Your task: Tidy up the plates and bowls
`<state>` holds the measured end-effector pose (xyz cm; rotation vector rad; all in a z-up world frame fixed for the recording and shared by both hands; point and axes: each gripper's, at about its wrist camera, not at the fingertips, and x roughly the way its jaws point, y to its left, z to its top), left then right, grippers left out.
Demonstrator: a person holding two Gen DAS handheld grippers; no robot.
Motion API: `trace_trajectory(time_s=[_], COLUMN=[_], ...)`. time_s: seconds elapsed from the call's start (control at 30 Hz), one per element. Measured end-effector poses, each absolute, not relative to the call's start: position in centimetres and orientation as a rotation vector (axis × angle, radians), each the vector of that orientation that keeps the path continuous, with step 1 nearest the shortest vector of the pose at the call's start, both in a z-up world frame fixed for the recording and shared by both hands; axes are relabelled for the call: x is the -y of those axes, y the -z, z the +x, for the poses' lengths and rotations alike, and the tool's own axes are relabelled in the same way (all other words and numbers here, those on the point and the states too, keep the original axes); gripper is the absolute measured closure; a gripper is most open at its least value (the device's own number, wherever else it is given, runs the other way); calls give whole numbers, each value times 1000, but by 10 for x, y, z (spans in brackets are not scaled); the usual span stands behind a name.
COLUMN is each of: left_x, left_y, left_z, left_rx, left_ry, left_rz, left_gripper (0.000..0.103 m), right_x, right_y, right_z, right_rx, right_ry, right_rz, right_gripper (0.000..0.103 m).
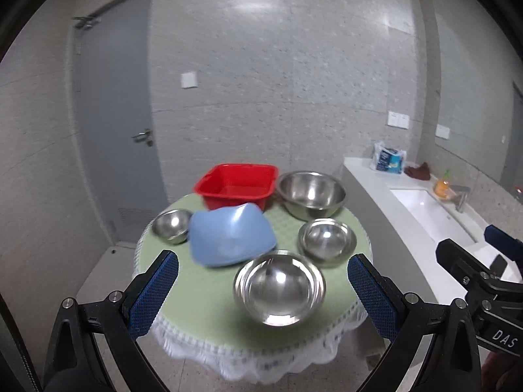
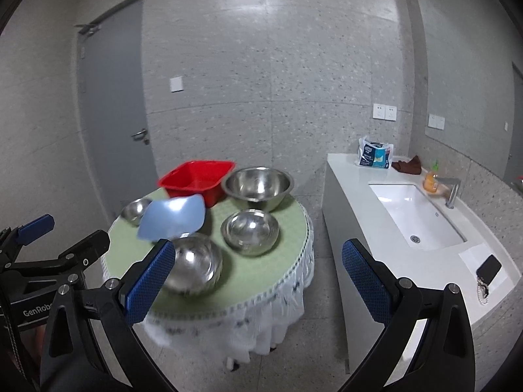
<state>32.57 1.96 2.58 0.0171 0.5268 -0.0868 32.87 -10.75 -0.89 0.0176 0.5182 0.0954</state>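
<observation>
A round table with a green cloth (image 1: 202,294) (image 2: 261,271) carries the dishes. At its back stand a red square basin (image 1: 237,186) (image 2: 197,179) and a large steel bowl (image 1: 312,192) (image 2: 258,184). A blue square dish (image 1: 228,233) (image 2: 173,217) lies in the middle, tilted, with a small steel bowl (image 1: 171,225) (image 2: 135,210) on its left. A medium steel bowl (image 1: 327,240) (image 2: 250,232) sits on the right and another steel bowl (image 1: 279,289) (image 2: 194,264) nearest me. My left gripper (image 1: 263,259) (image 2: 70,230) and right gripper (image 2: 258,248) (image 1: 474,254) are open, empty, short of the table.
A white counter (image 2: 353,176) with a sink (image 2: 418,215) runs along the right, close to the table. On it are a tissue pack (image 2: 374,153), a brown cloth (image 2: 407,165), an orange bottle (image 2: 431,179), a faucet (image 2: 452,192) and a black phone (image 2: 488,269). A grey door (image 2: 111,98) stands behind.
</observation>
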Motion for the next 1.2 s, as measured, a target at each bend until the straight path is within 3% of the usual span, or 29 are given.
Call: trace_trajectory(time_s=[0.13, 0.37, 0.77, 0.97, 1.03, 1.13, 1.2], left_x=[-29, -29, 11, 25, 27, 39, 46], left_y=[-30, -10, 19, 50, 60, 64, 65], left_z=[406, 556, 759, 823, 836, 847, 853], left_rx=[-556, -760, -948, -1059, -1094, -1102, -1099], left_ry=[149, 236, 113, 47, 30, 25, 21], left_rz=[65, 72, 82, 79, 78, 94, 132], left_gripper=[1, 1, 1, 11, 18, 19, 21], right_x=[105, 115, 160, 173, 175, 173, 171], right_y=[11, 29, 94, 136, 150, 167, 176], right_z=[378, 471, 643, 710, 724, 737, 742], right_rx=[-548, -661, -868, -998, -1047, -1101, -1133], right_ry=[-63, 8, 13, -35, -68, -111, -134], right_rz=[84, 118, 144, 148, 169, 188, 186], right_gripper=[0, 0, 0, 0, 0, 9, 23])
